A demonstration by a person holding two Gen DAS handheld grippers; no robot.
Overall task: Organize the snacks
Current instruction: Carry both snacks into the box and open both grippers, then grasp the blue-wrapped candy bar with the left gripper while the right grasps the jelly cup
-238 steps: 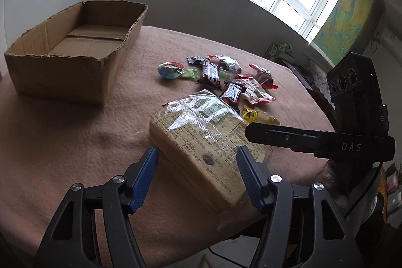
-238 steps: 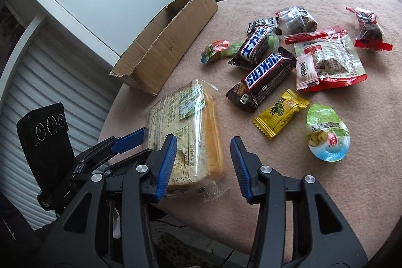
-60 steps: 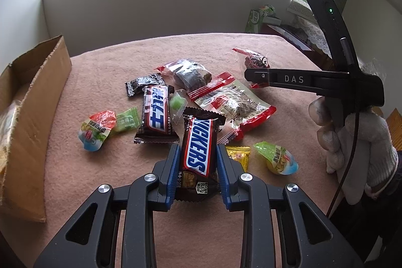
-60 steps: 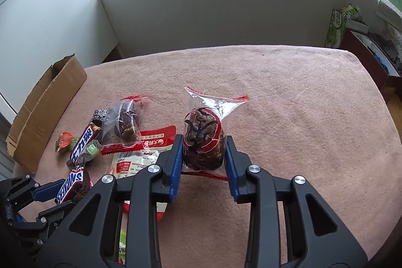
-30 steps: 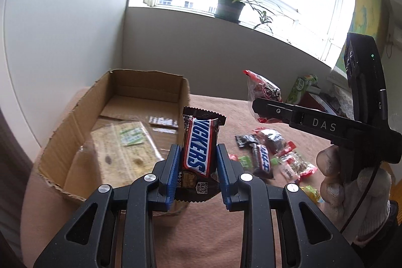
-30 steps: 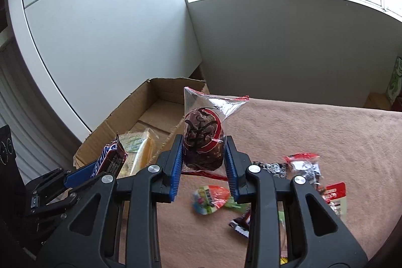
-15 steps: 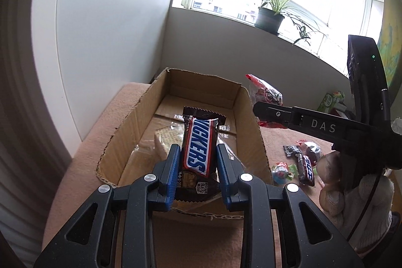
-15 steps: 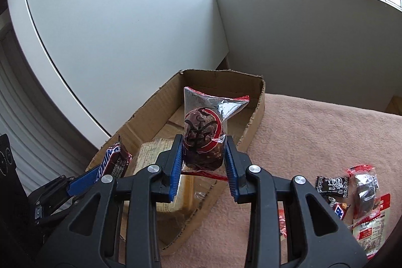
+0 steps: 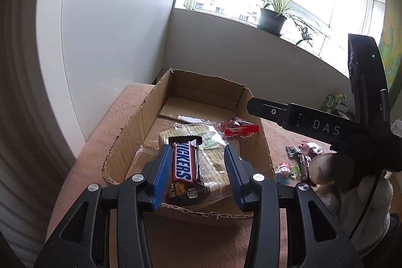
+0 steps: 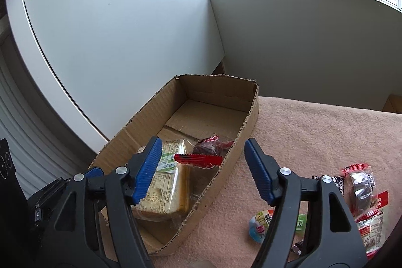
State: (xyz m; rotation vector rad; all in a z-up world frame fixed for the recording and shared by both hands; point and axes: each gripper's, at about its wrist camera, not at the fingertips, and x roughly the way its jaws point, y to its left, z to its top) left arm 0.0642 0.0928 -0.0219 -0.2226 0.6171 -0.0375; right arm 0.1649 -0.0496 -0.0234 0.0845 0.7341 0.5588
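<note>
Over the near end of the cardboard box (image 9: pixel 130 132), my left gripper (image 9: pixel 196 153) has its jaws opening. The Snickers bar (image 9: pixel 183 167) stands between them, leaning on the left pad and clear of the right one, just above the wrapped bread (image 9: pixel 213 141). My right gripper (image 10: pixel 201 145) hangs over the box (image 10: pixel 248 117) with its jaws opening wide and nothing in them. The red-edged clear snack pack (image 10: pixel 208 151) lies loose inside, on the bread (image 10: pixel 168 182) by the right wall. In the left wrist view this pack (image 9: pixel 237 128) rests beyond the bread.
Several loose snacks (image 10: pixel 361 185) and an egg-shaped sweet (image 10: pixel 258 225) lie on the pink tablecloth (image 10: pixel 314 132) right of the box. A gloved hand (image 9: pixel 326 167) holds the right gripper. A white wall panel stands close behind the box, and a potted plant (image 9: pixel 271 21) sits on the sill.
Both grippers have opened above the box. The red-edged pack dropped out of the right gripper onto the bread. The Snickers bar has come loose and tilted between the left jaws.
</note>
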